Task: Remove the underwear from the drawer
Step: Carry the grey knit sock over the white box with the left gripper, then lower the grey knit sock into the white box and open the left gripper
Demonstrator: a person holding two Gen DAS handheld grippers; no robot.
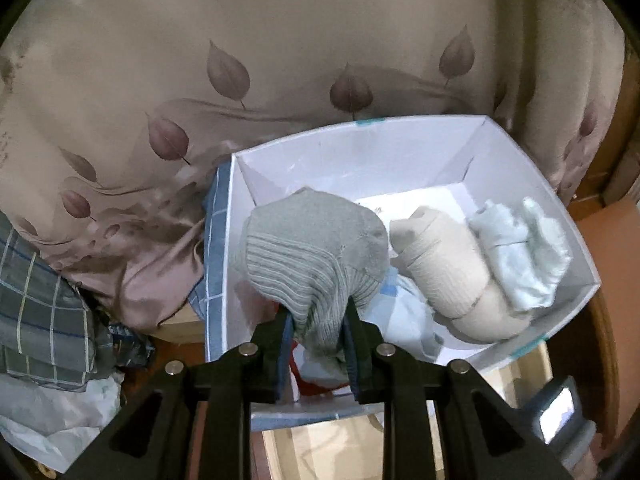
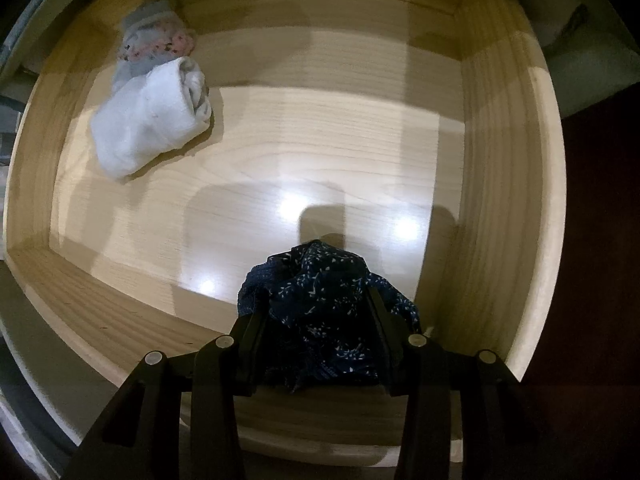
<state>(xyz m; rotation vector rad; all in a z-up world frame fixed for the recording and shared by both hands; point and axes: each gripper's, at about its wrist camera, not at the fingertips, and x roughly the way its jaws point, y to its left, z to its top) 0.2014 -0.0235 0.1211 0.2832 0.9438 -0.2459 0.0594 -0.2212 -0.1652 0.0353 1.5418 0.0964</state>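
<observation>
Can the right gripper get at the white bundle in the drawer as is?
Probably not yet: the right gripper is shut on dark printed underwear. The path to the white bundle across the drawer floor looks unobstructed.

The left gripper (image 1: pixel 318 320) pinches a grey ribbed garment (image 1: pixel 316 248) between its fingers, over a white box (image 1: pixel 360 152). In the box lie a beige roll (image 1: pixel 444 264) and, touching it, a pale blue bundle (image 1: pixel 520 248). Behind the box hangs leaf-patterned fabric (image 1: pixel 240 80).
</observation>
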